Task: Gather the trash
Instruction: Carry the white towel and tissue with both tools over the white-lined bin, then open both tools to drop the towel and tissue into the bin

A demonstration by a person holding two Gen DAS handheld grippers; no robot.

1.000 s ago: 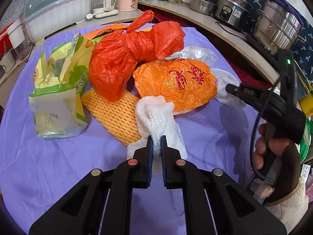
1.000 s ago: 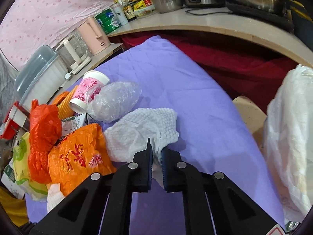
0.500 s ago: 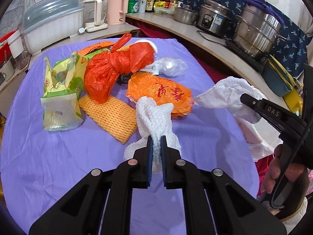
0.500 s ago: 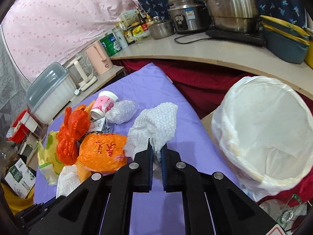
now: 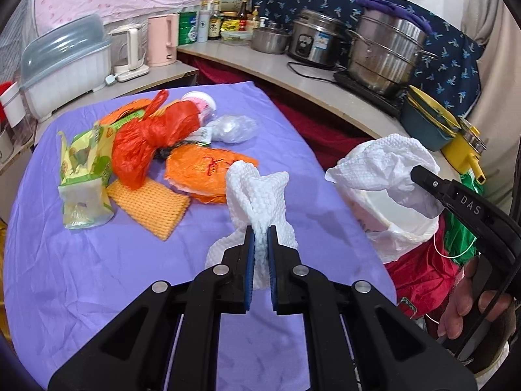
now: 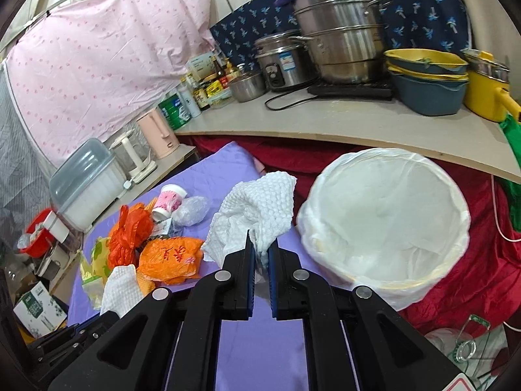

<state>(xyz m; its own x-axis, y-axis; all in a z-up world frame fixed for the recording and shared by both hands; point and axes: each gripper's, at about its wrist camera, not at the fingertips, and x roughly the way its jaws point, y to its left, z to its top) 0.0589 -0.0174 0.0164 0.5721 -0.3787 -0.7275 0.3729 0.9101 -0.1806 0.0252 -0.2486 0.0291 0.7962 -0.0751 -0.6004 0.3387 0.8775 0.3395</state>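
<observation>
Paper towels have left the purple cloth (image 5: 97,277) since a second ago. The left gripper (image 5: 259,247) pinches one crumpled towel (image 5: 257,195) over the near table; the right gripper (image 6: 259,257) pinches another towel (image 6: 260,202) at the lined bin's (image 6: 384,228) left rim. Orange bags (image 5: 146,137), a snack wrapper (image 5: 84,176) and a cup (image 6: 167,200) lie far left.

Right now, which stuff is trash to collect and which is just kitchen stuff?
For the job: white paper towel in left gripper, second towel in right gripper, orange bags, lined bin.
Just there: steel pots, pink kettle, yellow pot.
</observation>
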